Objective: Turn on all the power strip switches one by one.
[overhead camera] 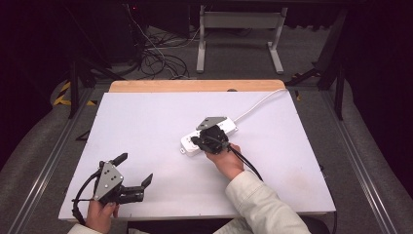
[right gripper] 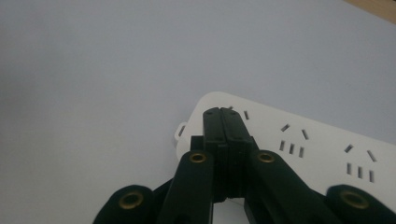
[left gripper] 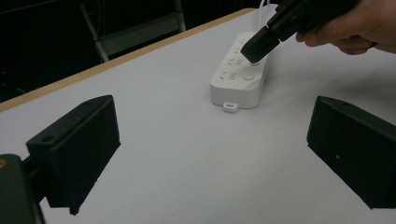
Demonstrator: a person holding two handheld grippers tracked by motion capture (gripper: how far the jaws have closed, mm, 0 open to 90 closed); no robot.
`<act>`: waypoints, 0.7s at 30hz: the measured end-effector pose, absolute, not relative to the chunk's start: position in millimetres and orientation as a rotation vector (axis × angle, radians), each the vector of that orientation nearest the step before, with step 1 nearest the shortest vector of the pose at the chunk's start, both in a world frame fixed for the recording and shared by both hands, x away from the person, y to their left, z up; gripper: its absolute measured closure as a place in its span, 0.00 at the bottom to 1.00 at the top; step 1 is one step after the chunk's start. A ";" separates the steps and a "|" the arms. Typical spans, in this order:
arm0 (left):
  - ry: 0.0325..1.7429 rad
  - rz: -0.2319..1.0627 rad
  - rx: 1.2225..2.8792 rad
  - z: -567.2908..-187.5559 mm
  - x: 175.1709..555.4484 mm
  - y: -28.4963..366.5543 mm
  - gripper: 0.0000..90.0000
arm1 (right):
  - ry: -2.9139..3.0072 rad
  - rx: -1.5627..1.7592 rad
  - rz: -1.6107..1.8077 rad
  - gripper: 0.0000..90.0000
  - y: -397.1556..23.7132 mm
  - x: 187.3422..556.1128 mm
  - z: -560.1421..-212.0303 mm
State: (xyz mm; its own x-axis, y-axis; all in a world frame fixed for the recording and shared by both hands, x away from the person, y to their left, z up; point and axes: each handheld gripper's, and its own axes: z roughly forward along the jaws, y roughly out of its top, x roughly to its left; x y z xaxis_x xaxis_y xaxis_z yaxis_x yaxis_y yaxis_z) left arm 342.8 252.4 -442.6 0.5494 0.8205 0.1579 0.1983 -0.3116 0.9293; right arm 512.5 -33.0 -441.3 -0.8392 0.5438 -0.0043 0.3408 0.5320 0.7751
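Note:
A white power strip (overhead camera: 230, 127) lies on the white table top (overhead camera: 146, 122), its white cable (overhead camera: 258, 104) running off to the far right. My right gripper (overhead camera: 198, 141) is shut with nothing between its jaws. Its joined tips point down at the strip's top near the left end. In the right gripper view the gripper (right gripper: 222, 114) covers the end of the strip (right gripper: 317, 144) beside the sockets. From the left gripper view its black tip sits just behind the strip's (left gripper: 236, 81) round button (left gripper: 249, 77). My left gripper (overhead camera: 134, 169) is open and empty near the front left.
The table's far edge is a wooden strip (overhead camera: 195, 86). Beyond it stand a white metal frame (overhead camera: 238, 29) and a tangle of cables (overhead camera: 156, 56) on the floor. A rail (overhead camera: 53, 156) runs along the table's left side.

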 end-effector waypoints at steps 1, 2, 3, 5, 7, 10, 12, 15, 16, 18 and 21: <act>0.840 0.800 1.811 -442.7 342.7 252.3 0.03 | 2.533 0.739 1.188 1.00 -32.6 512.6 -443.0; 0.840 0.800 1.812 -442.6 342.7 252.3 0.03 | 2.539 0.739 1.180 1.00 -32.0 512.6 -444.7; 0.840 0.800 1.811 -442.6 342.7 252.3 0.03 | 2.541 0.737 1.171 1.00 -31.4 512.9 -446.2; 0.839 0.803 1.811 -442.6 342.9 252.5 0.03 | 2.550 0.736 1.160 1.00 -30.8 513.4 -448.4; 0.840 0.800 1.811 -442.7 342.8 252.3 0.03 | 2.553 0.738 1.156 1.00 -29.9 514.0 -450.3; 0.837 0.803 1.813 -442.6 342.8 252.1 0.03 | 2.555 0.730 1.143 1.00 -28.7 514.8 -452.8; 0.837 0.803 1.812 -442.7 342.8 252.0 0.03 | 2.554 0.734 1.140 1.00 -27.4 515.2 -454.6; 0.839 0.800 1.812 -442.7 342.7 252.3 0.03 | 2.555 0.738 1.134 1.00 -26.8 516.2 -456.3; 0.839 0.800 1.812 -442.7 342.7 252.4 0.03 | 2.552 0.745 1.128 1.00 -26.7 516.3 -456.5; 0.837 0.803 1.813 -442.5 342.7 252.6 0.03 | 2.554 0.742 1.121 1.00 -26.5 516.6 -457.1; 0.838 0.801 1.814 -442.5 342.5 252.4 0.03 | 2.552 0.731 1.125 1.00 -25.7 516.1 -457.9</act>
